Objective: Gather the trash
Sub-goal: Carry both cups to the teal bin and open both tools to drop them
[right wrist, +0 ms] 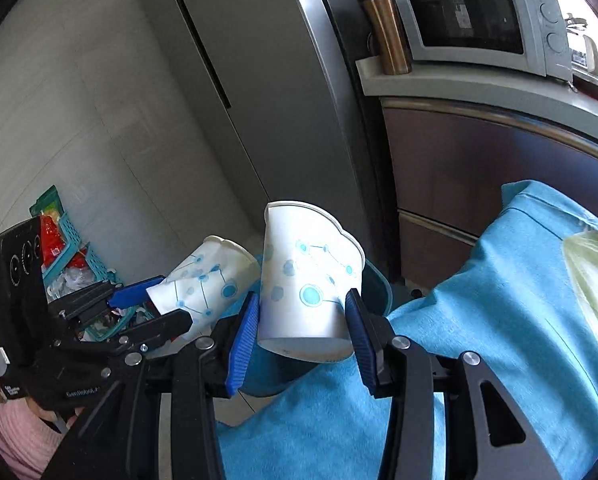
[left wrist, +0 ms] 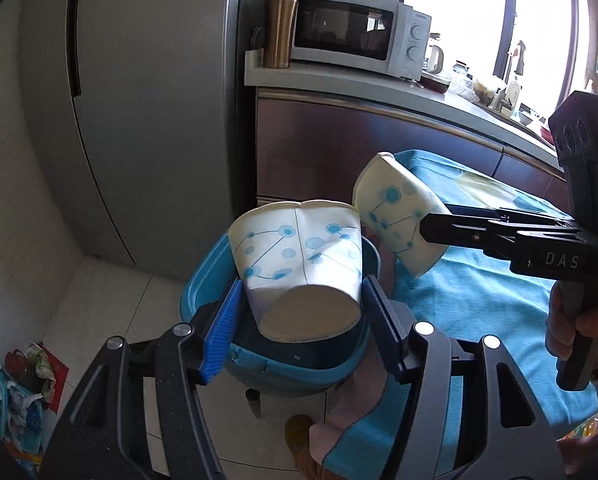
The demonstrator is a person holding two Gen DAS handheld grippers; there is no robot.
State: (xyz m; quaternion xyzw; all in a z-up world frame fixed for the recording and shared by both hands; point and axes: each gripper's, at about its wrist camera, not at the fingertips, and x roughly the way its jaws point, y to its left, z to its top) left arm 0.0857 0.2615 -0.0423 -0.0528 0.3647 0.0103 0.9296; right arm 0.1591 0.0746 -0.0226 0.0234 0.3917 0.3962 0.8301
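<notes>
In the left wrist view my left gripper point(left wrist: 301, 300) is shut on a dented white paper cup with blue dots point(left wrist: 299, 256), its base toward the camera. The cup hangs over an open blue bin point(left wrist: 203, 280). From the right, my right gripper point(left wrist: 423, 228) comes in shut on a second dotted paper cup point(left wrist: 391, 216), tilted above the bin's right rim. In the right wrist view the right gripper point(right wrist: 302, 308) pinches that cup point(right wrist: 307, 264) near its base. The left gripper point(right wrist: 167, 300) holds the other cup point(right wrist: 211, 276) just to its left. The bin point(right wrist: 377, 284) shows behind them.
A table under a blue cloth point(left wrist: 479, 280) lies right of the bin. Behind stand a grey fridge point(left wrist: 139, 120), a counter with a microwave point(left wrist: 351, 32) and a copper tumbler point(left wrist: 279, 32). A teal basket of litter point(right wrist: 71, 248) sits on the floor at left. A hand point(left wrist: 571, 320) grips the right tool.
</notes>
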